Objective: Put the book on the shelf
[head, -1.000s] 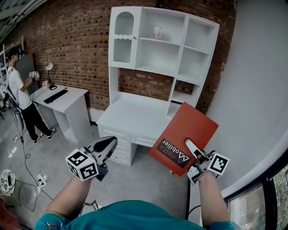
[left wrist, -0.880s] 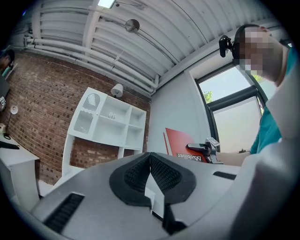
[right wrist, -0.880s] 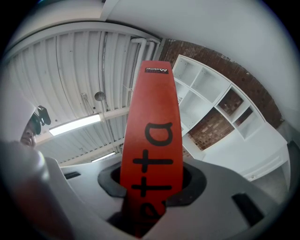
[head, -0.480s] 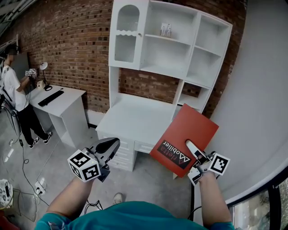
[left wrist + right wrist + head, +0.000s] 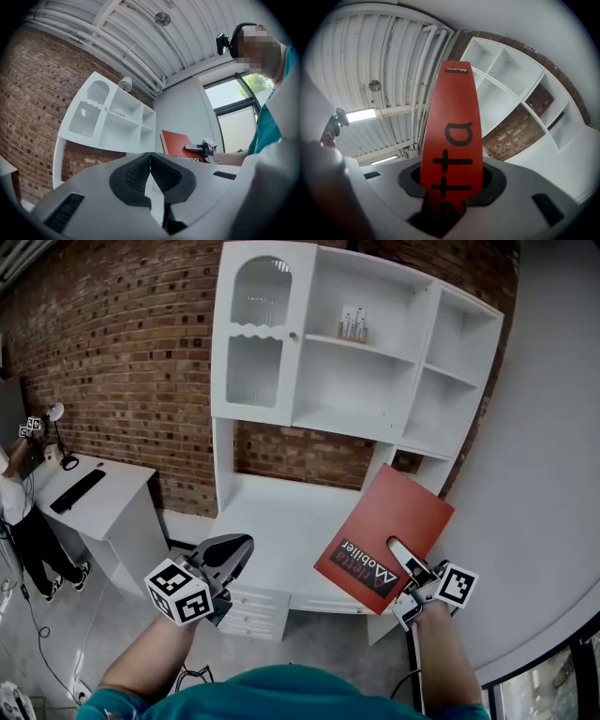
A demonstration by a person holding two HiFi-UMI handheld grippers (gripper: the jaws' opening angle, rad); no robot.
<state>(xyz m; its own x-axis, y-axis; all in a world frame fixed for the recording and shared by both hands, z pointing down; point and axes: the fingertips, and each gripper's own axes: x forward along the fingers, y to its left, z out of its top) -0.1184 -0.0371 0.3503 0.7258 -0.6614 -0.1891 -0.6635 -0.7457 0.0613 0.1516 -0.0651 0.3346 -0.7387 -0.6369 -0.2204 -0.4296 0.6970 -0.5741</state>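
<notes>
A thin red book [image 5: 386,532] with black and white lettering is clamped at its near edge by my right gripper [image 5: 405,566], held tilted in the air over the right end of the desk top. Seen edge-on in the right gripper view, the book [image 5: 452,136] rises between the jaws toward the ceiling. The white shelf unit [image 5: 361,352] stands against the brick wall straight ahead, its open compartments [image 5: 506,79] also in the right gripper view. My left gripper [image 5: 230,554] hangs lower left, jaws shut [image 5: 150,176] and empty.
The shelf unit sits on a white desk [image 5: 281,521] with drawers. A small pair of bottles [image 5: 353,324] stands on an upper shelf. A glazed cabinet door [image 5: 251,334] closes the left column. A second white desk [image 5: 94,498] with a person beside it stands far left.
The view has come closer to the shelf unit and tilted up; the unit looks larger and the floor has dropped out of sight. Both grippers keep their places, the book still gripped.
</notes>
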